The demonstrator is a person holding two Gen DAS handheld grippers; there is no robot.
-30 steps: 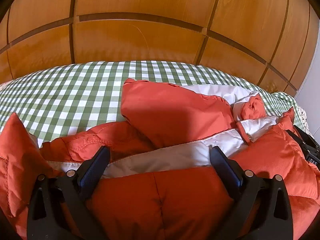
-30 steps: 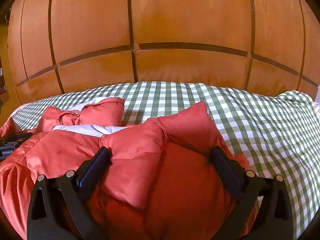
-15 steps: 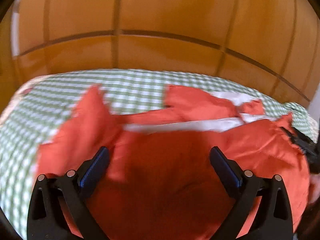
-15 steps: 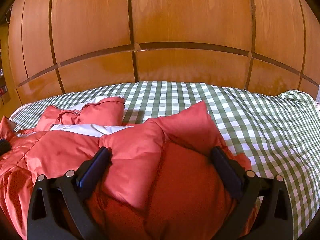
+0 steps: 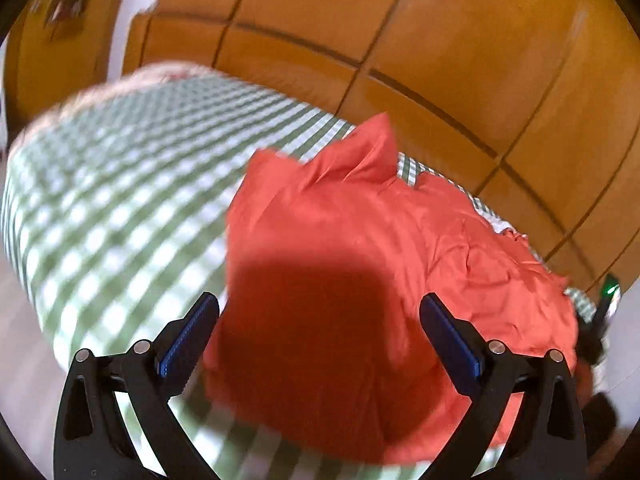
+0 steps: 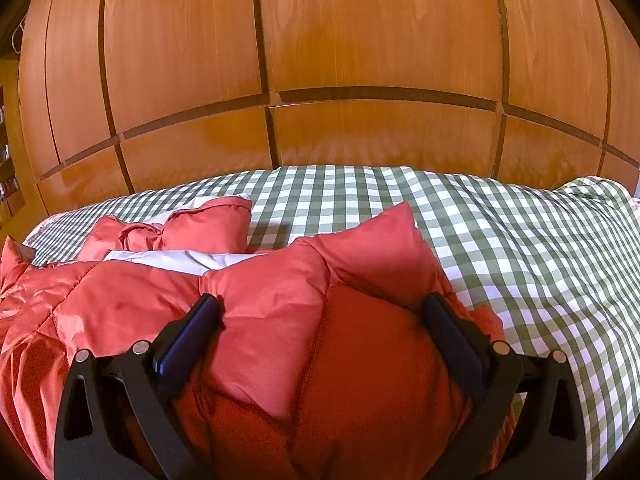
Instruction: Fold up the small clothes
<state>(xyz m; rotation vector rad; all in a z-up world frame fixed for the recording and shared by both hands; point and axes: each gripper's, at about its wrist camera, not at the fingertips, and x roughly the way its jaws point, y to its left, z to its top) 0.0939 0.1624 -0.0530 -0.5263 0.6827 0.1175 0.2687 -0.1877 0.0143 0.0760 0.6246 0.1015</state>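
Nearest in the right wrist view, the right tool [image 6: 320,334] has its jaws spread wide, straddling a puffy mound of the orange jacket [image 6: 256,316] with the fabric bulging up between them but not pinched. Over on the left wrist view, which is blurred, the left tool [image 5: 320,334] is spread just as wide and hangs over the jacket [image 5: 360,280], its shadow dark on the fabric below; whether it touches the cloth I cannot tell. The jacket lies on the bed, on the green checked cover [image 6: 520,248], bunched and partly doubled over itself, with a strip of white lining [image 6: 176,259] showing along one edge and a padded sleeve [image 6: 208,220] lying a little further back. Behind it the checked cover runs clear to the far edge, and past that stands a wall of wooden wardrobe doors [image 6: 360,60]. As for handling, this looks like a light, quilted, air-filled garment with a smooth, shiny shell: soft, springy, and likely to slide out of a shallow bite or puff back open once laid down. The better hold, I judge, is on a stitched seam, the hem or a cuff, where the padding is thin and the jaws can press through to something firm, instead of the fat middle of a quilted panel.
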